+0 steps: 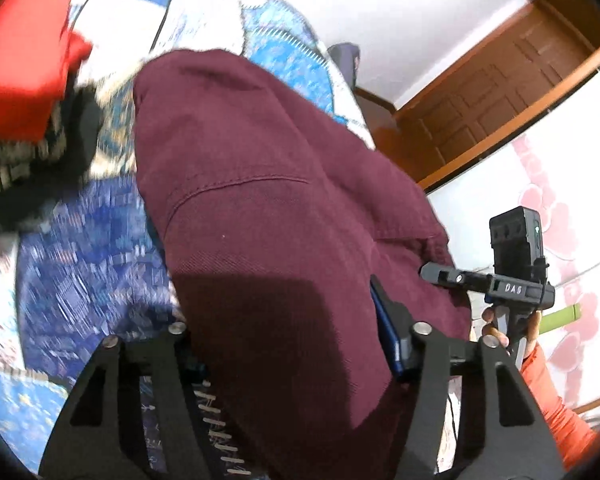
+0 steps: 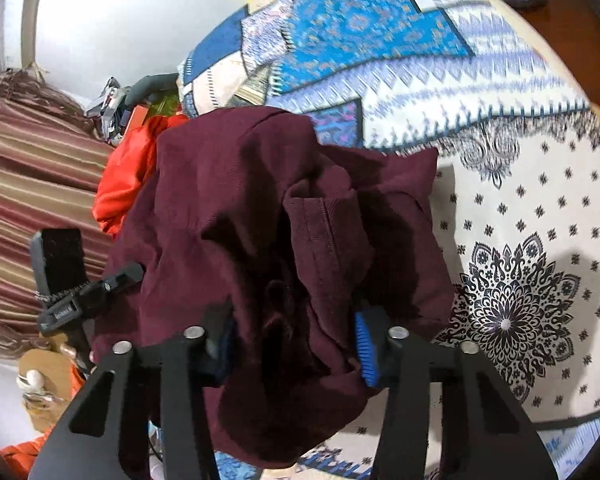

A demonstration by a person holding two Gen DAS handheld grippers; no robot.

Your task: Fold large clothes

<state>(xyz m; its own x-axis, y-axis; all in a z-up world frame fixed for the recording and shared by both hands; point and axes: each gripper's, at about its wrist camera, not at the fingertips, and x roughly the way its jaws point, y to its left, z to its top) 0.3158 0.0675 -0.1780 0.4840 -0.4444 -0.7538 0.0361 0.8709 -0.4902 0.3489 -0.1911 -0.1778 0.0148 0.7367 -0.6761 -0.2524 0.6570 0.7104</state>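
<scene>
Both claws grip the maroon garment and hold it above the patterned bedspread: the left claw on smooth cloth, the right claw on a bunched wad. That wad risks slipping loose or folding in crooked creases.

Bed under a blue-and-white patterned bedspread (red cloth and dark garments heaped on it)
</scene>
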